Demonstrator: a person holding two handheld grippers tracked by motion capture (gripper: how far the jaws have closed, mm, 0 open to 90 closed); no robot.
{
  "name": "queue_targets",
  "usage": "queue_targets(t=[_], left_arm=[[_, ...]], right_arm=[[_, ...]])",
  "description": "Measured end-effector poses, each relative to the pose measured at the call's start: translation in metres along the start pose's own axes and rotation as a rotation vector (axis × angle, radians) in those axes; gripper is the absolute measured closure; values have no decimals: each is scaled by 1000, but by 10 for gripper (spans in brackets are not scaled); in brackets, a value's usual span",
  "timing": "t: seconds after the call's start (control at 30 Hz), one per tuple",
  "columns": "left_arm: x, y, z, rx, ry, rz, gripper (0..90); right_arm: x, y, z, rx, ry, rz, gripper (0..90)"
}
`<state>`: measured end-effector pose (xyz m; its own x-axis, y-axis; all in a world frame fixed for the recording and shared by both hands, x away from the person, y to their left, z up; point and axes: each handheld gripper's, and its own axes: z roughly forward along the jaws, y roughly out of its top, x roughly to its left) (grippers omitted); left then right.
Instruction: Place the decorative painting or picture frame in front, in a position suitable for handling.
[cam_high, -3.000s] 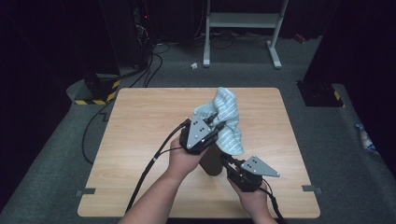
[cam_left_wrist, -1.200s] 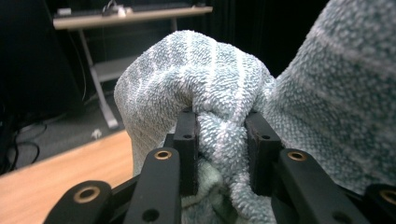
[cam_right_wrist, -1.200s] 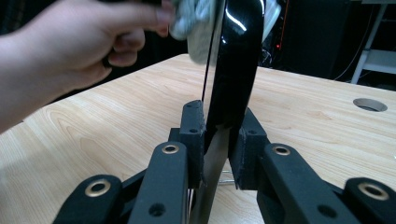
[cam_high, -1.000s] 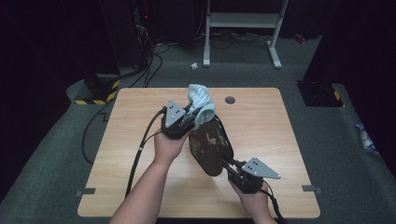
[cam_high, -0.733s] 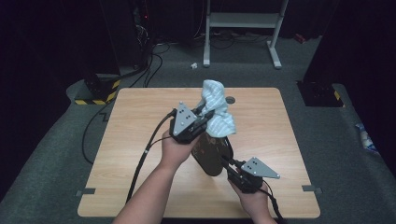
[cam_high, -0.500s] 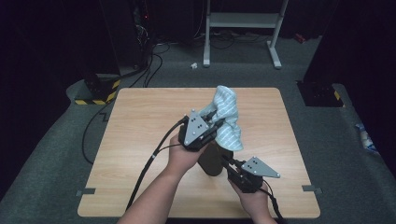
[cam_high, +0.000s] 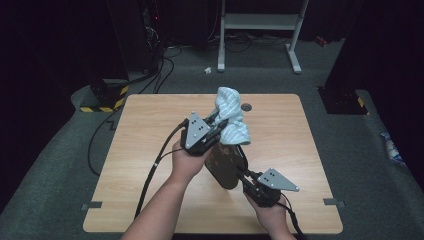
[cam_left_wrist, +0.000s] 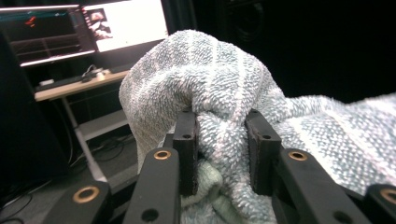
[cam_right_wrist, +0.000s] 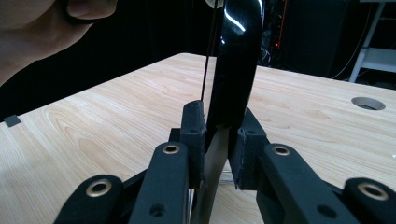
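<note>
The wiping step is in hand: a striped towel (cam_high: 231, 116) is pinched in the left gripper (cam_high: 216, 131) jaws against a dark glossy plate (cam_high: 226, 165), clamped edgewise above the desk (cam_high: 150, 125) by the right gripper (cam_high: 245, 177) jaws, and steady holding is judged necessary next.

A: Where does the high view sit?
B: Above the person's side, looking forward and down on the whole worktop (cam_high: 150, 150).

A: And the gripper views?
B: Each looks along its own jaws, very close. The left faces the towel (cam_left_wrist: 224, 88); the right shares the worktop's round hole (cam_right_wrist: 368, 103) with the high view.
</note>
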<state>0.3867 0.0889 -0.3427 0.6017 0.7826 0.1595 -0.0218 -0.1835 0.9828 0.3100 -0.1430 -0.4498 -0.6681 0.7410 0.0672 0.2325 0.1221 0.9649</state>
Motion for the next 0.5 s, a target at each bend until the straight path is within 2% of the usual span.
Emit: queue_targets(t=[0.2, 0.33, 0.5], left_arm=[[24, -14, 5, 49, 36, -53, 702], [37, -33, 11, 109, 46, -85, 702], [46, -57, 17, 161, 49, -119, 703]], right_arm=[[0, 0, -1, 1, -1, -1, 768], [0, 0, -1, 0, -2, -2, 768], [0, -1, -1, 1, -4, -1, 766]])
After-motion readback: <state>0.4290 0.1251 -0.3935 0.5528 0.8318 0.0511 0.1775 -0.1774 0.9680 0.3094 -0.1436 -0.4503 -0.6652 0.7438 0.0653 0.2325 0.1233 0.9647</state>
